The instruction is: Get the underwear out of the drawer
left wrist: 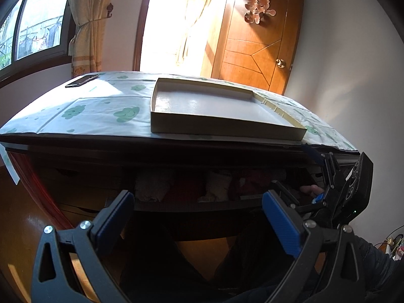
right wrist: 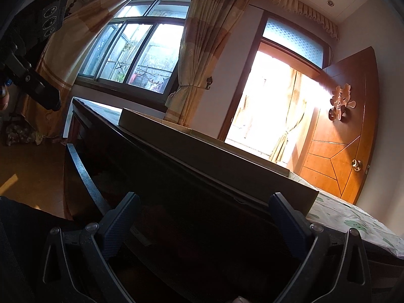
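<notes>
The left gripper hangs before the open drawer, jaws apart and empty; the underwear lies bunched inside, in shadow. The right gripper, jaws also apart, faces the counter edge. A cut-out Chinese character decorates the door.

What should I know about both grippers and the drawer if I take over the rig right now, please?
Left gripper: open, holding nothing, aimed at the open drawer.
Right gripper: open, holding nothing, at the drawer's right end.
Clothes lie in the drawer, dim; which piece is underwear is unclear.
A shallow box sits on the cloth-covered top, nothing in it.
Done: drawer open. Left: grasp the underwear and lift it out.
</notes>
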Tool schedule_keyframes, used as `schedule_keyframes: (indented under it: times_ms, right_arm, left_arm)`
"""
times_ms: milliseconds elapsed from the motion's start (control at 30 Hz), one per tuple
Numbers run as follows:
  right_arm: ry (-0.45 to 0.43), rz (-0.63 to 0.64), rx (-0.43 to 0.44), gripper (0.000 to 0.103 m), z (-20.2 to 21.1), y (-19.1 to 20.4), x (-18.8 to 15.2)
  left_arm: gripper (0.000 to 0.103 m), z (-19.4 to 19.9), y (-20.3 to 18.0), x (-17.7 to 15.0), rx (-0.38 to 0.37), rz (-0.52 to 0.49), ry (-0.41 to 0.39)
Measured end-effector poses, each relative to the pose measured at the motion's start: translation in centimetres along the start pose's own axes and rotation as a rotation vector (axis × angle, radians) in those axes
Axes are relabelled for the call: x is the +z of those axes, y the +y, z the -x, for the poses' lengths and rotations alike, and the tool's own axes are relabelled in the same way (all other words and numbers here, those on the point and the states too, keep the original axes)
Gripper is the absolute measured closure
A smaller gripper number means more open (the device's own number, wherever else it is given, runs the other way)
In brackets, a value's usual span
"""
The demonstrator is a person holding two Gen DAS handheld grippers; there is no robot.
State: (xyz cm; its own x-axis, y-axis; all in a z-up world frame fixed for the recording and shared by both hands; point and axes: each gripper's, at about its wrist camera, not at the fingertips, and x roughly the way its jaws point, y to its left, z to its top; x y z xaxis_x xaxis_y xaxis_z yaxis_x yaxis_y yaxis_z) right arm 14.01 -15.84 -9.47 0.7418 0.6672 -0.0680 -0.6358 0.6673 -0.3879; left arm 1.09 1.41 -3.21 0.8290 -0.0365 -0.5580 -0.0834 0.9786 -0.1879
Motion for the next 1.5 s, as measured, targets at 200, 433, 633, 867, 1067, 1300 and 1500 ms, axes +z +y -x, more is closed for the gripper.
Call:
schedule_keyframes:
  times_ms: [200, 433, 633, 867, 1067, 1300, 1500]
  right_arm:
    - [0.025, 0.003, 0.009, 0.0, 0.7, 0.5, 0.0]
    - [0.052, -0.019, 0.006, 0.0, 1.6, 0.7, 0.0]
    - [0.065, -0.057, -0.009, 0.0, 2.5, 0.4, 0.0]
    - [0.077, -0.088, 0.0, 0.0, 3.4, 0.6, 0.3]
    - [0.098, -0.084, 0.006, 0.0, 3.4, 0.9, 0.5]
    - [0.111, -0.083, -0.016, 0.0, 3.6, 0.7, 0.8]
    - [0.119, -0.106, -0.024, 0.0, 4.2, 0.4, 0.8]
  left_arm:
    - [0.0, 0.0, 0.0, 0.0, -0.004, 0.003, 0.003]
    - [0.0, -0.3, 0.0, 0.0, -0.007, 0.001, 0.01]
    - [0.0, -0.2, 0.1, 0.0, -0.01, 0.006, 0.01]
    - [0.0, -0.2, 0.1, 0.0, -0.012, 0.007, 0.01]
    - [0.0, -0.2, 0.1, 0.0, -0.012, 0.008, 0.011]
    - [0.0, -0.2, 0.1, 0.0, -0.012, 0.01, 0.016]
    - [0.0, -0.3, 0.0, 0.0, -0.013, 0.006, 0.019]
